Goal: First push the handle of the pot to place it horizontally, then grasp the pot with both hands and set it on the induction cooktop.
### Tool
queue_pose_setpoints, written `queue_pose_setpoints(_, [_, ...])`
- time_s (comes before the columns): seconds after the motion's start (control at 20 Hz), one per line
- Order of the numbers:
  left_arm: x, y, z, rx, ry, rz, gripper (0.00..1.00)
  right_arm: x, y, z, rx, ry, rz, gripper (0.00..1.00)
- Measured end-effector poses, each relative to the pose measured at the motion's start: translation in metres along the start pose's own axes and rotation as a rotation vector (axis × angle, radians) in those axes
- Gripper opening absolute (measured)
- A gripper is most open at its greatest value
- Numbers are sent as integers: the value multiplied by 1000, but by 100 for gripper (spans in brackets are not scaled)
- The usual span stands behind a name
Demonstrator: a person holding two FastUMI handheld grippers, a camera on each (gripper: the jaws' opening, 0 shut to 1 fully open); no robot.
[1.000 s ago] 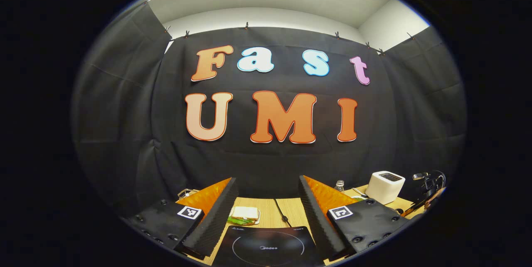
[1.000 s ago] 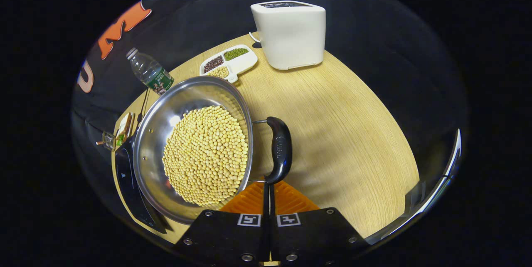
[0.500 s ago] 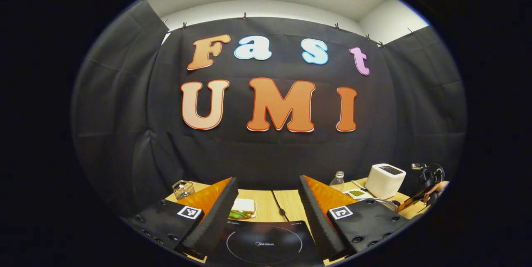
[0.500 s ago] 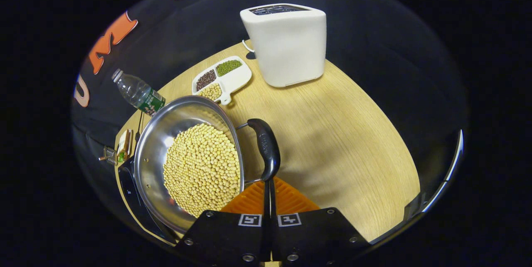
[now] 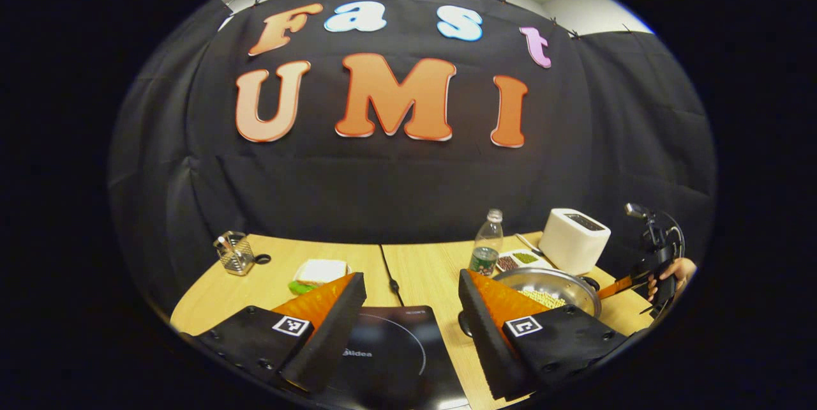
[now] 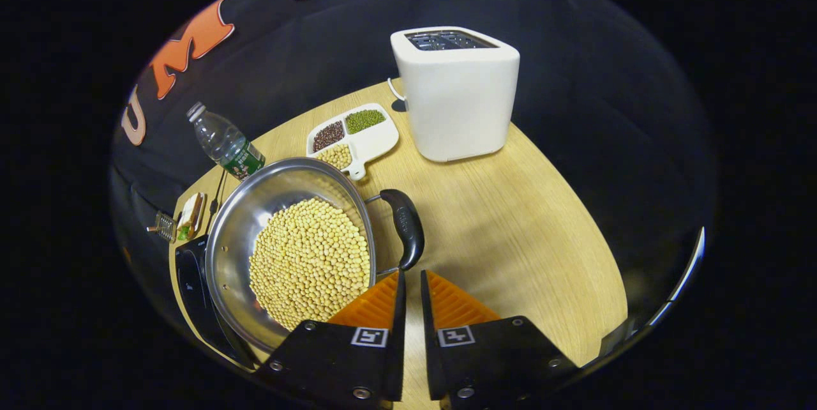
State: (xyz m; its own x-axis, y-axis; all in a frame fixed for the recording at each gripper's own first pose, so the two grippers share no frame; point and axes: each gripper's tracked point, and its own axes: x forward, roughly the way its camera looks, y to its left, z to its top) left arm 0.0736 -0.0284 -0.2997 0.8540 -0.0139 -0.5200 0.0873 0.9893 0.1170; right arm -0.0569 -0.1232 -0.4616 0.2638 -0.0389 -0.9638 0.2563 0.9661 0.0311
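Black cloth is hanging behind a wooden table that is carrying one steel pot of soybeans, one white toaster by the far edge, one water bottle, one three-part dish of beans, one sandwich and one wire holder near the far left corner. The induction cooktop is lying at the near edge, showing "Midea"; the bottle's label is too small to read. The pot is sitting just right of the cooktop, its black handle pointing at the right gripper, whose fingers are standing slightly parted, holding nothing. The left gripper is hovering wide open over the cooktop, gripping nothing. A hand is holding the right gripper at the table's right edge.
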Motion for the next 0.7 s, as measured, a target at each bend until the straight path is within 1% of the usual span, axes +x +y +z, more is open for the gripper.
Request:
queue_pose_setpoints(0.05, [10,-12,-13,-3,43,-23,96,-4,-2,4,-19,-27,-5,18])
queue_pose_setpoints(0.1, [18,-24,-24,-7,87,-47,96,-9,-1,10,-37,-54,-1,25])
queue_pose_setpoints(0.15, [25,-34,-36,-10,129,-66,96,-12,1,16,-50,-76,8,25])
queue_pose_setpoints(0.2, [35,-43,-47,-9,167,-83,96,-13,4,20,-65,-92,10,41])
queue_pose_setpoints(0.25, [46,-50,-62,-7,219,-84,96,-14,4,23,-78,-97,3,46])
queue_pose_setpoints(0.3, [51,-57,-77,-6,267,-93,96,-14,8,24,-86,-96,6,54])
queue_pose_setpoints(0.35, [57,-64,-90,-9,306,-96,96,-14,14,24,-87,-94,20,57])
queue_pose_setpoints(0.4, [65,-69,-101,-14,341,-99,96,-13,20,25,-88,-96,34,63])
queue_pose_setpoints(0.5, [80,-76,-119,-33,397,-104,96,-7,23,26,-95,-96,38,70])
queue_pose_setpoints(0.6, [90,-79,-139,-46,468,-93,96,-2,26,23,-91,-80,52,75])
queue_pose_setpoints(0.65, [95,-81,-149,-53,496,-92,94,0,25,23,-88,-73,49,76])
queue_pose_setpoints(0.7, [100,-83,-155,-64,513,-96,94,3,21,24,-98,-80,25,78])
